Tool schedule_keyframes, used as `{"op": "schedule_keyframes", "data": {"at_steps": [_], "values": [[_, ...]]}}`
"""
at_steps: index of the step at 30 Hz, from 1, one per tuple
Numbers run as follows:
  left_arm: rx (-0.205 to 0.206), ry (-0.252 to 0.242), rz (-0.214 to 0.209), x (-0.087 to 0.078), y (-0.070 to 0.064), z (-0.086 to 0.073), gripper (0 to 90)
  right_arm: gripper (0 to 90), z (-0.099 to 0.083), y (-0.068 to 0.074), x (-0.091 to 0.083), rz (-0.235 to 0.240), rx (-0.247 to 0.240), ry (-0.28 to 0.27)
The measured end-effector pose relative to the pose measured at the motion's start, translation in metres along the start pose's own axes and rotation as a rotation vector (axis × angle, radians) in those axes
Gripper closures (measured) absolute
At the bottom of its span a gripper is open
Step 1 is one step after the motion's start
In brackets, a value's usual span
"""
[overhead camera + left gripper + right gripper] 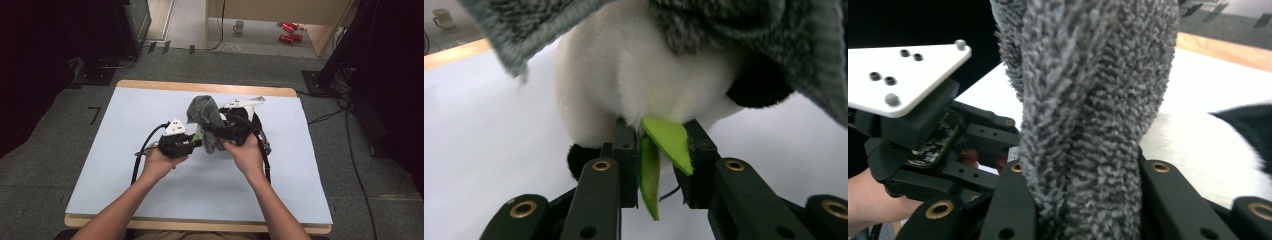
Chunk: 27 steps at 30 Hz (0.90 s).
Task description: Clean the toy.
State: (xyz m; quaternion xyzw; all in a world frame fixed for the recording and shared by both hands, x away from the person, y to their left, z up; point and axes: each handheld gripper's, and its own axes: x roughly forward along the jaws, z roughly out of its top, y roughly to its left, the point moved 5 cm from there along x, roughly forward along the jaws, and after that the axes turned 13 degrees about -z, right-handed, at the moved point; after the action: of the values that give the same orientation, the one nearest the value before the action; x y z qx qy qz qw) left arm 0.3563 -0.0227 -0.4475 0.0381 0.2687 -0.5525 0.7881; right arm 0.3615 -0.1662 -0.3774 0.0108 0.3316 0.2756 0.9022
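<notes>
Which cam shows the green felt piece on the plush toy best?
Left gripper view: the green felt piece sits close up between that gripper's jaws, against the plush toy. High view gives a green sliver. Right gripper view has grey cloth in front.

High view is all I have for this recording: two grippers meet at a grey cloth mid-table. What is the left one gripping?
Observer: The left gripper has its fingers closed on a green felt leaf that sticks out of a white plush toy.
Operator: And the right one?
Observer: The right gripper is shut on a bunched fold of the grey cloth.
Operator: Is the toy all white?
Observer: No, the left gripper view shows black patches on it, and the cloth drapes over its top.
</notes>
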Motion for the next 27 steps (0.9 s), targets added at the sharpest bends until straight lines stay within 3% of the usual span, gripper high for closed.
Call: {"op": "schedule_keyframes", "data": {"at_steps": [4, 8, 12, 16, 19, 22, 25, 27], "values": [[0.004, 0.02, 0.0, 0.003, 0.002, -0.005, 74.0, 72.1, -0.005, -0.01, -0.002, -0.002, 0.015, 0.026], [-0.012, 0.007, -0.002, 0.002, 0.006, -0.008, 74.1, 72.2, -0.006, -0.026, -0.013, -0.073, 0.03, 0.015], [0.003, 0.008, 0.002, 0.002, 0.004, -0.008, 74.0, 72.4, -0.01, -0.043, -0.022, -0.103, 0.065, 0.002], [0.022, -0.002, 0.012, 0.002, 0.003, -0.007, 73.8, 72.5, -0.01, -0.047, -0.029, -0.116, 0.082, -0.009], [0.021, -0.01, 0.013, 0.002, 0.001, -0.004, 73.4, 72.5, -0.006, -0.036, -0.037, -0.084, 0.08, -0.033], [0.018, -0.011, 0.015, 0.003, 0.0, -0.003, 73.3, 72.5, -0.003, -0.017, -0.04, -0.04, 0.057, -0.048], [0.022, -0.011, 0.013, 0.004, -0.005, -0.001, 73.2, 72.4, -0.006, 0.006, -0.032, 0.011, 0.04, -0.032], [0.034, -0.009, 0.018, 0.004, -0.008, 0.0, 73.2, 72.4, -0.011, 0.02, -0.02, 0.015, 0.016, -0.015]]}}
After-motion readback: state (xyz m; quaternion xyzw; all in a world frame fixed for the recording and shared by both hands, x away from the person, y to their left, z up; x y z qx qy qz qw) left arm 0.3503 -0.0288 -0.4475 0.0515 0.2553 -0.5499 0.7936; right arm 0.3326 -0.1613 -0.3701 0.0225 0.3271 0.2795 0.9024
